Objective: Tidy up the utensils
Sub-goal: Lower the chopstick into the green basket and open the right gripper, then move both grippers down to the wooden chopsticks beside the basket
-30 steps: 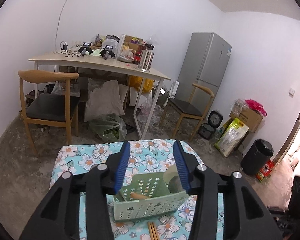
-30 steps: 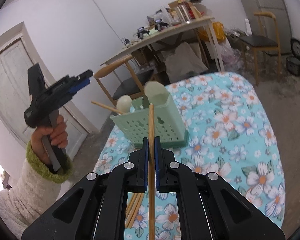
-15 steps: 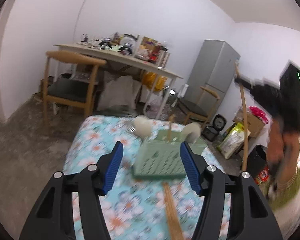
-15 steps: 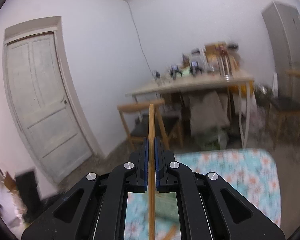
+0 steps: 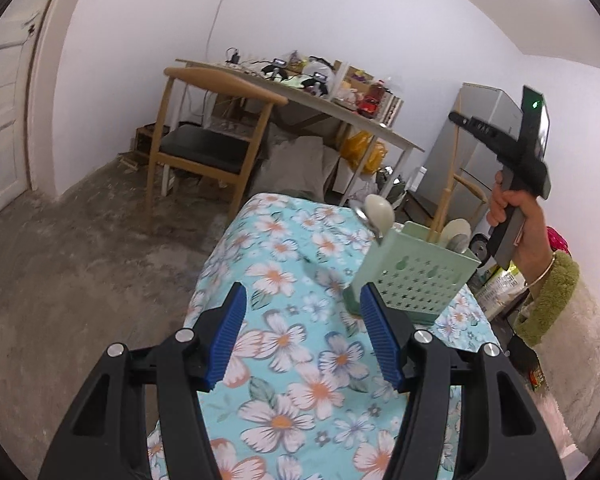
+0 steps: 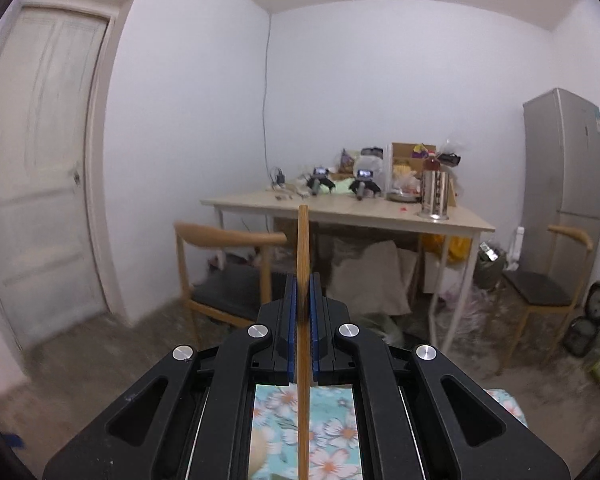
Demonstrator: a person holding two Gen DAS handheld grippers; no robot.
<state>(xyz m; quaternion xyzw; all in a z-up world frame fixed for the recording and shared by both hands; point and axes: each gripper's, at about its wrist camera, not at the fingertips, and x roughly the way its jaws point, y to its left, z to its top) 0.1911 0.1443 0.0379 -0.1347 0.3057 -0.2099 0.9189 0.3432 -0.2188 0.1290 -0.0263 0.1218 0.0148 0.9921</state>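
A pale green perforated utensil basket (image 5: 414,284) stands on the floral tablecloth (image 5: 284,344), with spoons (image 5: 378,210) sticking out of it. My left gripper (image 5: 302,338) is open and empty, low over the cloth just left of the basket. My right gripper (image 6: 303,312) is shut on a wooden chopstick (image 6: 303,276) and holds it upright. In the left wrist view the right gripper (image 5: 458,118) is held high above the basket, and the chopstick (image 5: 448,184) hangs down with its lower end inside the basket.
A wooden table (image 6: 352,212) crowded with clutter stands at the far wall, with wooden chairs (image 5: 216,144) beside it. A grey fridge (image 6: 562,176) is at the right. A white door (image 6: 36,176) is at the left. Bags lie on the concrete floor.
The right gripper has risen and tilted up with the chopstick, whose lower end has gone into the basket. The left gripper has swung left and dropped closer to the cloth.
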